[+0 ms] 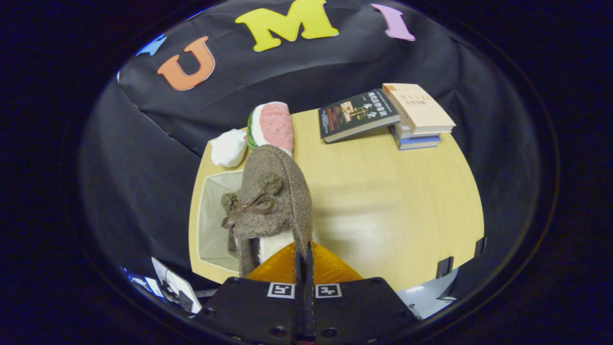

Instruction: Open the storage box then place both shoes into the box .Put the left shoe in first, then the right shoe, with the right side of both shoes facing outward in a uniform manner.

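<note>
Right, you have a shoe (275, 201) hanging from the gripper (304, 261): the two fingers are pressed almost together and they pinch the edge of the brown felt upper, so the grip is on a thin fold of fabric and not on the sole. The shoe hangs above the table (383, 201), its toe pointing to 12 o'clock from the fingers and its bow and pompoms turned toward 10 o'clock. The open box (210, 220) with its pale lining lies just below and toward 9 o'clock of the shoe, at the table's near corner.

Which shoe of the pair this is I cannot tell, so check that before you lower it; the left one goes in first.

To do this step well, carry the shoe a little toward 9 o'clock until it is squarely over the opening, then lower it slowly. Keep the fingers clenched until the sole rests on the bottom, because a pinch on felt may slip if you swing it. Set it close to one wall so that room is left for the second shoe.

Beyond the box, at 11 o'clock, lie a white soft thing (230, 147) and a watermelon slice (272, 125); the books (383, 115) at 1 o'clock are well apart from your path.
</note>
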Motion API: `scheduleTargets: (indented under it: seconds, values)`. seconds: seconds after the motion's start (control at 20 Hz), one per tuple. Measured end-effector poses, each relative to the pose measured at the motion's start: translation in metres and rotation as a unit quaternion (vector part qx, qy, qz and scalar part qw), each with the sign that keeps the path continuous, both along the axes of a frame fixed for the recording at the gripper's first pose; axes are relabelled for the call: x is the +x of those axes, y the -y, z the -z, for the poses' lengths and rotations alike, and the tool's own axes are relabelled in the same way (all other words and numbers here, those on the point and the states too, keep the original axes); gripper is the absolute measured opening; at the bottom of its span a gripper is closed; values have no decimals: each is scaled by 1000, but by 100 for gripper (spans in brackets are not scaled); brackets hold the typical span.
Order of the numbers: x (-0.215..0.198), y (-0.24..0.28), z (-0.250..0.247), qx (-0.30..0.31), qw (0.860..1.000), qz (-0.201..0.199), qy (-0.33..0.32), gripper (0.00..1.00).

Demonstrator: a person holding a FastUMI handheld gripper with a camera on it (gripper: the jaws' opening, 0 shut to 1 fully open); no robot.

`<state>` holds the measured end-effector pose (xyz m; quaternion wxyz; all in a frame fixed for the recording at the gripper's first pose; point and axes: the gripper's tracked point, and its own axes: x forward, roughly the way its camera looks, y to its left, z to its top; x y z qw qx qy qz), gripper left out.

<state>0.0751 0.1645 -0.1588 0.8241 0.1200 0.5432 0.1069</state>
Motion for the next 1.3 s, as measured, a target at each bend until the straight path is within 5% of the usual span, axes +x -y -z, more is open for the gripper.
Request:
scheduleTargets:
  seconds: [0.4, 1.05, 1.3]
  values:
    - [10, -119, 38, 4, 1000, 1, -26, 1]
    - [31, -134, 146, -152, 987, 43, -32, 1]
    - [40, -147, 150, -135, 990, 29, -12, 12]
